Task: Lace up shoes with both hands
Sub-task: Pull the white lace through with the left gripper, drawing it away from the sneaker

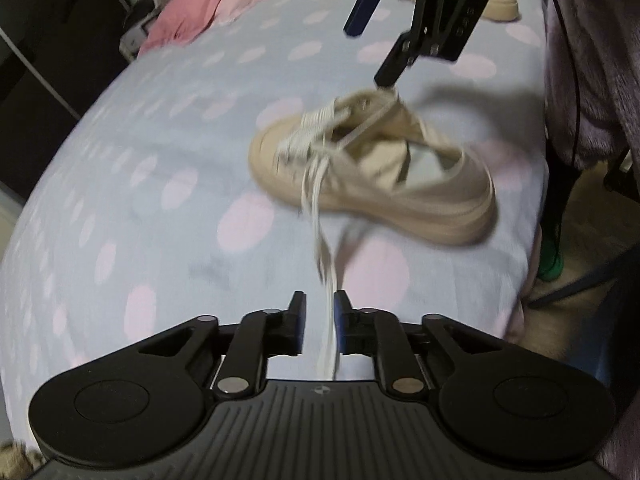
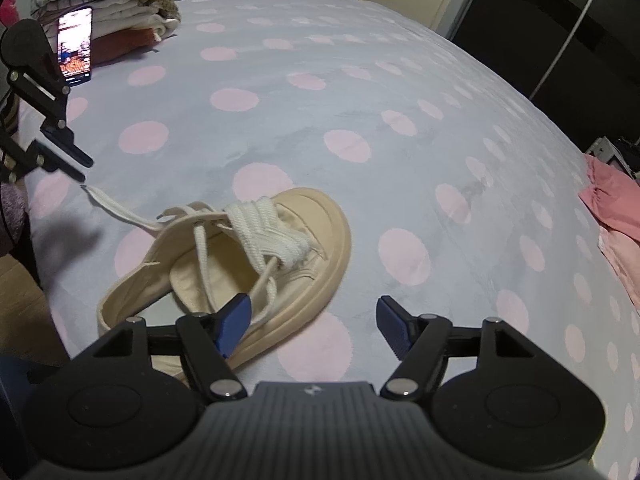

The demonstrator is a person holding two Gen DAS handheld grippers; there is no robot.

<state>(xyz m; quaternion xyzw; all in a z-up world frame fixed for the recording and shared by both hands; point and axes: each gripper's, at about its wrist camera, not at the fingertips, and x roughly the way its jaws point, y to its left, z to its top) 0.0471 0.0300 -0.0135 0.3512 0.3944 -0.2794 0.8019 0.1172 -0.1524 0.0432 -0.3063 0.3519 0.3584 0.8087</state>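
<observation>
Lace (image 1: 320, 208) is soft, floppy and light; best pinched near its tip. Left gripper (image 1: 320, 322) barely parted, lace between, not pressed. Right gripper (image 2: 314, 320) wide, empty, over shoe (image 2: 280, 280).

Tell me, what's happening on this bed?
A person is lacing a beige shoe on the dotted bedspread with two tools. The left hand-held gripper has a white lace end between its slightly parted fingers. The right hand-held gripper hangs open over the shoe, holding nothing.
</observation>
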